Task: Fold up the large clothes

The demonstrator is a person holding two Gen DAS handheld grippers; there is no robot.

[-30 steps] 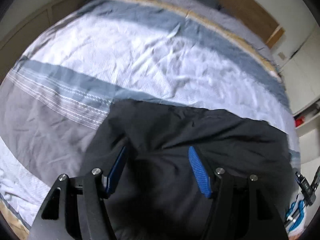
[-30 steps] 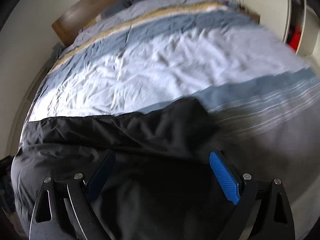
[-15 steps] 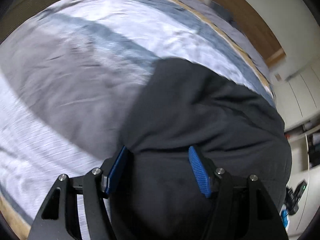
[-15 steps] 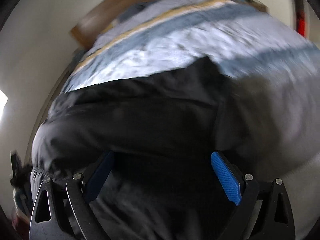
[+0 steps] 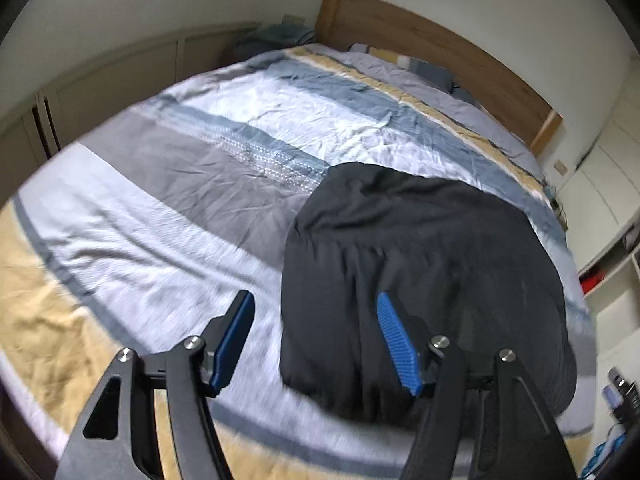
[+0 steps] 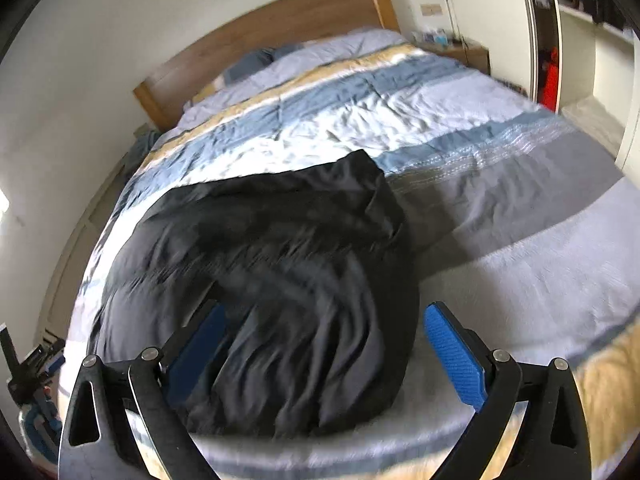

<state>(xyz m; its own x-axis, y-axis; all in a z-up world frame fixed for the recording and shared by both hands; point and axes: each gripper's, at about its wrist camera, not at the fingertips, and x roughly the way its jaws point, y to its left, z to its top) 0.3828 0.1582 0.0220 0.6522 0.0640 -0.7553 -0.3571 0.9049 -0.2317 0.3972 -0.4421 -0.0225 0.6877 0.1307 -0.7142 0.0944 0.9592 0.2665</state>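
A large black garment [image 5: 420, 264] lies folded in a thick bundle on the striped duvet [image 5: 168, 216], near the bed's foot end. My left gripper [image 5: 316, 300] hovers above its left edge, open, with nothing between the blue pads [image 5: 398, 340]. In the right wrist view the same garment [image 6: 288, 272] fills the middle, rumpled and blurred. My right gripper [image 6: 324, 308] hangs over its near end, its jaws opening wide. The cloth lies below the pads [image 6: 454, 352] and is not pinched.
A wooden headboard [image 5: 432, 48] and pillows [image 6: 280, 60] are at the far end. Pale cabinets [image 5: 100, 88] run along one side, and a wardrobe with shelves [image 6: 560, 40] and a nightstand [image 6: 464, 52] stand on the other. Gear lies on the floor [image 6: 32, 364].
Both grippers have drawn back and risen from the black garment, so more of the bed shows. The garment stays on the duvet. The right jaws stand slightly wider.
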